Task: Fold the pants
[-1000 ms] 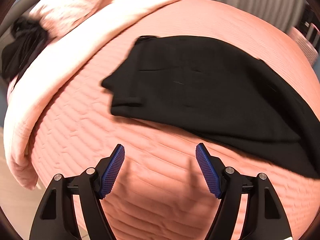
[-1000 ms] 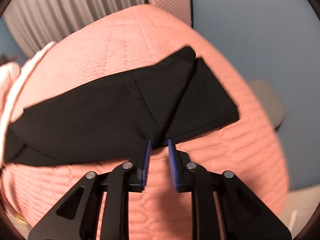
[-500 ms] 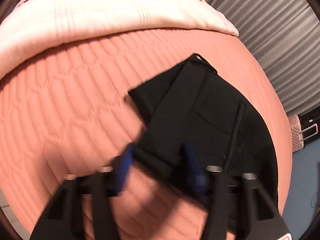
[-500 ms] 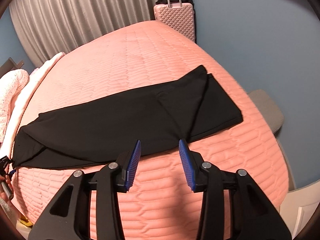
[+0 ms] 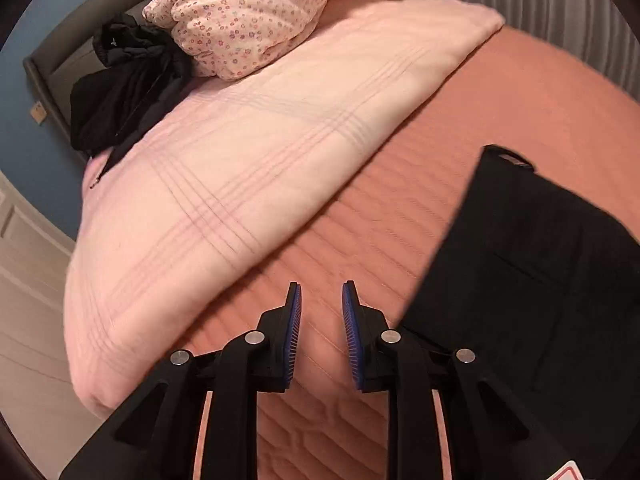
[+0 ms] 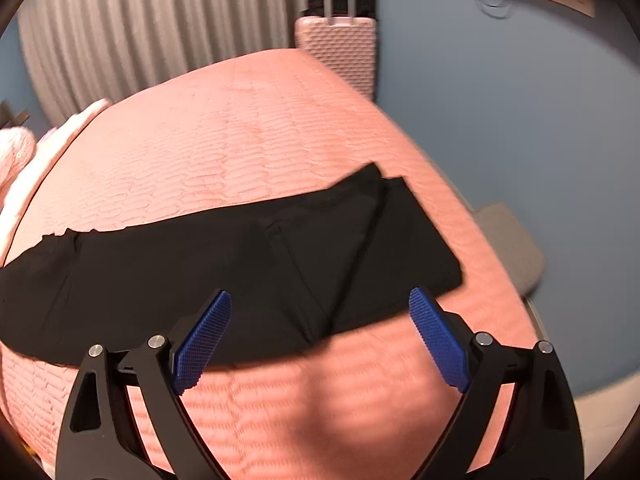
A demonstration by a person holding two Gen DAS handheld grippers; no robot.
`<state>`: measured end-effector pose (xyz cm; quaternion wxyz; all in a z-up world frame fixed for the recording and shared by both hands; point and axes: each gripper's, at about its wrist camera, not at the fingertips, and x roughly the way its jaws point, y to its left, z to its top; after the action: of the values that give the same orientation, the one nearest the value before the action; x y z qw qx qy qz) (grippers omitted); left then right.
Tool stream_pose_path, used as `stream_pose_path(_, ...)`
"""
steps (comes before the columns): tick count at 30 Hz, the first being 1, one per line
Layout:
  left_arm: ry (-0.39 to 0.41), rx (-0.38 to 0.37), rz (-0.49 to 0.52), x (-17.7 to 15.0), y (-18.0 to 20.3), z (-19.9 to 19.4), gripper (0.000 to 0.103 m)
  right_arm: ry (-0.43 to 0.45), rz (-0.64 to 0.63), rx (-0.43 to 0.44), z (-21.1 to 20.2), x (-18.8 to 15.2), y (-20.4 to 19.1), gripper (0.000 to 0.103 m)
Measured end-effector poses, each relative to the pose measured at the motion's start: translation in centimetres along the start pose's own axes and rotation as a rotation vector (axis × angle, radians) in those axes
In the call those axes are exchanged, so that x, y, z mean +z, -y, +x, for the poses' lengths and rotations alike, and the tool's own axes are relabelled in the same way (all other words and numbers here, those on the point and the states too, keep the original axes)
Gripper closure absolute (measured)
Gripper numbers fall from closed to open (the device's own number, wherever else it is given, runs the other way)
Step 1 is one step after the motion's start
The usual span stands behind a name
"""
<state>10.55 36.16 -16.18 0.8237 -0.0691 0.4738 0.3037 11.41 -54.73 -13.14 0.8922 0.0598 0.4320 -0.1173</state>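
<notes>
Black pants (image 6: 224, 264) lie folded lengthwise across the salmon quilted bed, leg ends (image 6: 400, 240) toward the right. In the left wrist view the waistband end (image 5: 540, 264) lies at the right. My left gripper (image 5: 321, 304) is over bare quilt left of the waistband, its blue pads a narrow gap apart and holding nothing. My right gripper (image 6: 320, 308) is wide open above the near edge of the pants near the leg ends, holding nothing.
A pale pink folded blanket (image 5: 240, 168) with a floral pillow (image 5: 272, 12) and a black garment (image 5: 124, 84) lie at the bed's head. A pink suitcase (image 6: 338, 48), grey curtains (image 6: 160, 28) and a grey stool (image 6: 508, 244) stand beyond the bed.
My left gripper closed from wide open to a narrow gap and swung left off the waistband. My right gripper opened from nearly shut to wide, releasing the pants fabric.
</notes>
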Motion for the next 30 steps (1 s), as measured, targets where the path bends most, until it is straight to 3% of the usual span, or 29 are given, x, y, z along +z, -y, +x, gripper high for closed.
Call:
stream_pose_path(1, 0.026, -0.05, -0.007, -1.1, 0.7, -1.6, 0.061, -0.006, -0.041, -0.003, 1.5, 0.3, -0.7, 0.014)
stream_pose_path(3, 0.059, -0.123, 0.014, -3.5, 3.1, -4.1, 0.047, -0.064, -0.108, -0.011, 5.2, 0.5, -1.7, 0.023)
stream_pose_path(5, 0.063, -0.171, 0.047, -5.2, 6.0, -6.0, 0.047, -0.126, -0.135, -0.018, 7.9, 0.5, -2.1, 0.054)
stream_pose_path(6, 0.065, -0.201, 0.065, -6.4, 7.3, -7.2, 0.047, -0.144, -0.131, -0.026, 9.0, 0.4, -1.9, 0.059)
stream_pose_path(8, 0.087, -0.243, 0.107, -8.8, 10.4, -9.9, 0.047, -0.138, -0.101, -0.033, 9.5, 1.0, -0.3, 0.091)
stream_pose_path(9, 0.092, -0.255, 0.124, -8.8, 11.9, -10.2, 0.047, -0.133, -0.072, -0.032, 9.2, 1.4, 0.6, 0.1)
stream_pose_path(11, 0.133, -0.27, 0.203, -10.7, 15.0, -12.7, 0.047, -0.075, 0.053, -0.026, 6.9, 2.3, 4.6, 0.1)
stream_pose_path(13, 0.17, -0.286, 0.28, -12.0, 17.6, -14.7, 0.042, -0.073, 0.162, -0.008, 6.4, 1.7, 8.4, 0.097)
stream_pose_path(15, 0.187, -0.314, 0.344, -13.2, 20.2, -16.2, 0.041, -0.157, 0.196, -0.085, 7.8, -0.3, 11.2, 0.071)
stream_pose_path(18, 0.144, -0.389, 0.405, -14.9, 23.6, -17.8, 0.041, -0.083, 0.284, 0.015, 5.9, -2.8, 13.1, 0.07)
stream_pose_path(19, 0.142, -0.404, 0.417, -15.4, 24.2, -18.3, 0.041, -0.077, 0.282, -0.007, 5.1, -3.3, 12.8, 0.064)
stream_pose_path(20, 0.141, -0.418, 0.436, -16.0, 24.9, -18.7, 0.04, -0.078, 0.274, -0.029, 4.8, -3.8, 12.6, 0.048)
stream_pose_path(21, 0.144, -0.423, 0.456, -16.6, 25.6, -19.1, 0.04, -0.072, 0.263, -0.04, 4.4, -4.4, 12.4, 0.041)
stream_pose_path(25, 0.151, -0.39, 0.518, -17.8, 27.3, -19.7, 0.038, -0.017, 0.274, -0.066, 2.1, -5.5, 12.7, 0.039)
stream_pose_path(27, 0.168, -0.356, 0.514, -17.7, 27.0, -19.2, 0.032, 0.019, 0.275, -0.075, 0.8, -5.5, 12.9, 0.039)
stream_pose_path(30, 0.153, -0.278, 0.48, -17.0, 25.9, -16.8, 0.032, 0.037, 0.25, -0.054, -1.2, -5.9, 11.9, 0.039)
